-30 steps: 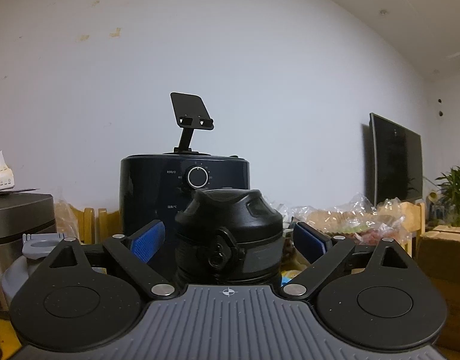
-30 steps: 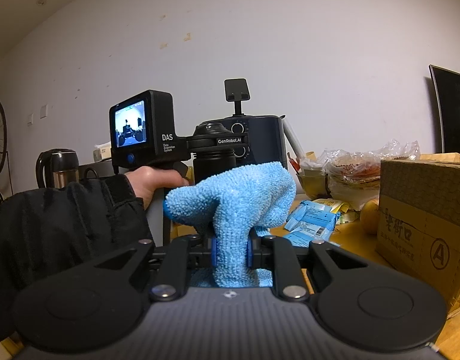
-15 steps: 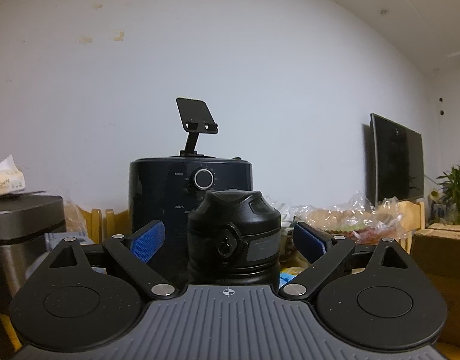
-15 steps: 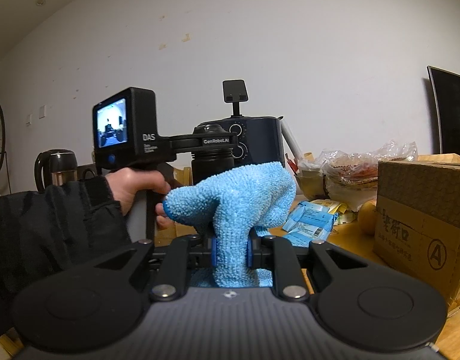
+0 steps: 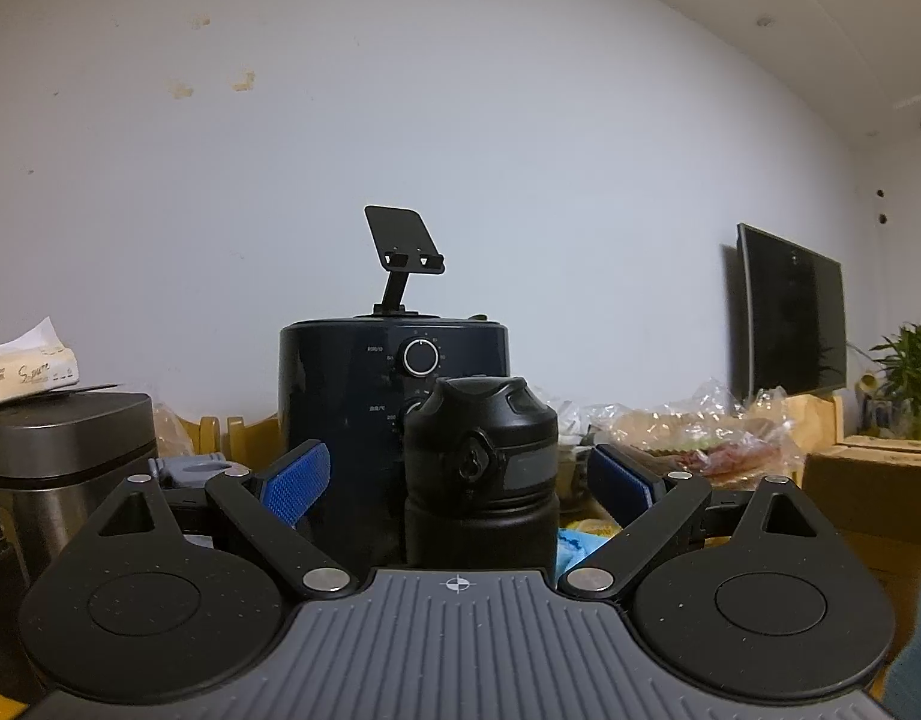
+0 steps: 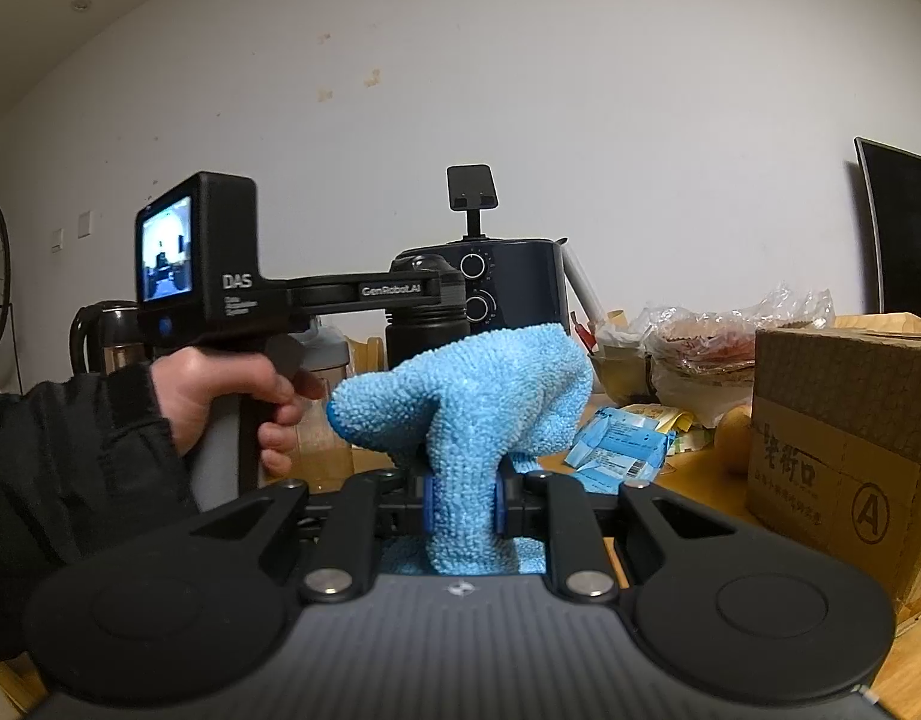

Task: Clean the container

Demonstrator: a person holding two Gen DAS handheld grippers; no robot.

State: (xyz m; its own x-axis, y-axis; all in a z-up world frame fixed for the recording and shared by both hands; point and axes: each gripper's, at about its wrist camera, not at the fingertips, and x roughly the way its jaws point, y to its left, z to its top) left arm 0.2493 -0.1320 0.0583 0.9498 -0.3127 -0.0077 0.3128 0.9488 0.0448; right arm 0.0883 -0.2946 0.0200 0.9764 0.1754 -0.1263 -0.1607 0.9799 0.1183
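Black bottle [image 5: 481, 468] seen upright on table, centred ahead of left gripper [image 5: 458, 476], between spread blue pads [image 5: 296, 480]; no pad contact visible, jaws released. Air fryer [image 5: 352, 402] placed just behind bottle. Right gripper [image 6: 465, 501] clenched on blue cloth [image 6: 469, 408]. Shown only in right view: hand [image 6: 220, 396] on left gripper's handle, cardboard box [image 6: 844, 420] at right.

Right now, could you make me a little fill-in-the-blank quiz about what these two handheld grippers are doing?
1. The right gripper is shut on a blue ____.
2. The left gripper's jaws stand ____ on either side of the black bottle.
3. Behind the bottle stands a dark air fryer bearing a phone ____.

Missing words: cloth; open; stand
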